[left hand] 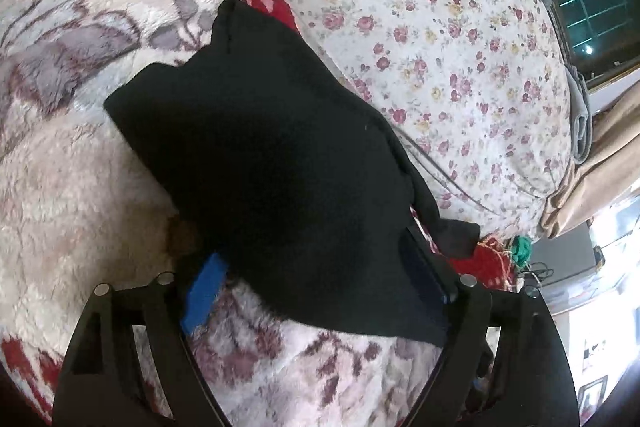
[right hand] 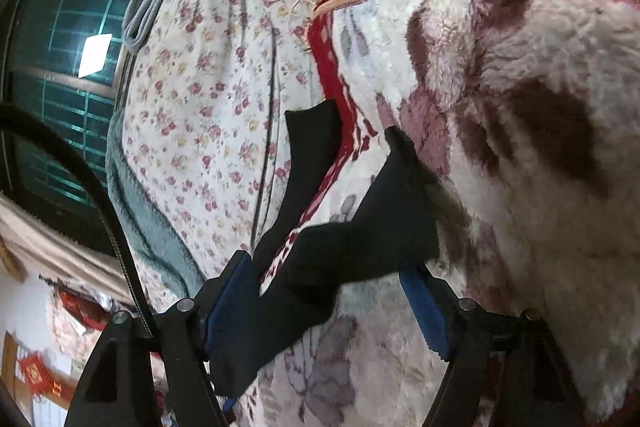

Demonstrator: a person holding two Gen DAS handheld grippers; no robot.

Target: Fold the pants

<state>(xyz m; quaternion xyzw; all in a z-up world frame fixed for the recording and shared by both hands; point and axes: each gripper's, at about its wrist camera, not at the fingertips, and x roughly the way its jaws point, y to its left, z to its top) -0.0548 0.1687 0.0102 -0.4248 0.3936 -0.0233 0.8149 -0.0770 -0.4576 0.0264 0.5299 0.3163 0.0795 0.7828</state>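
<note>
Folded black pants (left hand: 272,155) lie on a plush floral blanket (left hand: 80,167), near its red border. Left gripper (left hand: 316,287) and right gripper (right hand: 328,291) both stand apart, cloth loose between them: a fold release. Next, regrip an edge.

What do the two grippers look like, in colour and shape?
Both are black plastic. The left gripper has two curved fingers with triangular cut-outs, silver round pins at the joints and blue pads. The right gripper looks the same, with ridged blue pads, and a black cable runs beside it.
</note>
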